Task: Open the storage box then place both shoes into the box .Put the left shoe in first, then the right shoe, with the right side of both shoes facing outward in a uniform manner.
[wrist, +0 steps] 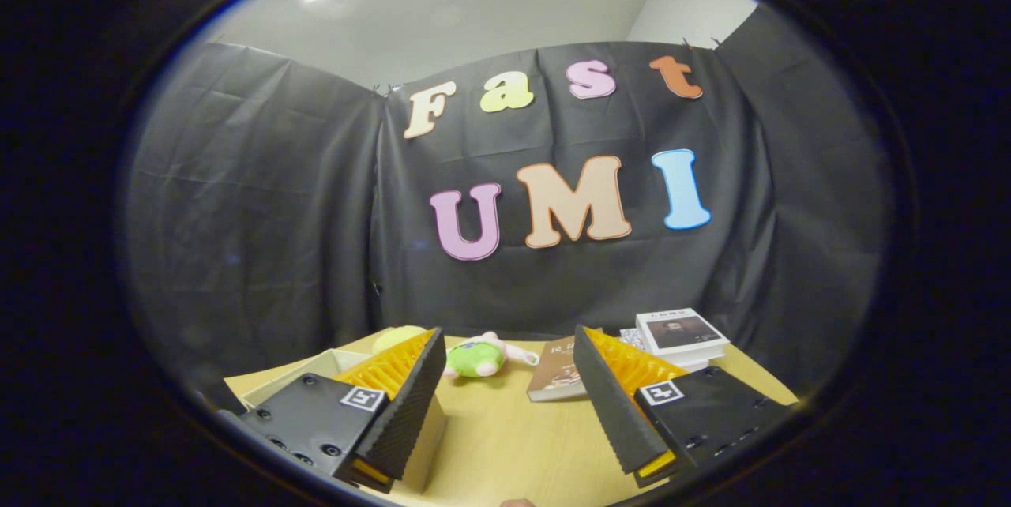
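Observation:
My gripper (509, 345) is held above the wooden table (505, 428) with its two fingers spread wide and nothing between them. A pale box-like container (316, 369) lies under and behind the left finger (411, 396), mostly hidden by it. I cannot make out its lid. The right finger (612, 400) stands in front of the books.
A green and pink plush toy (478, 358) lies at the back of the table, beyond the gap between the fingers. A brown book (557, 377) lies beside it. A stack of books (681, 337) sits at the back right. Black cloth walls the booth.

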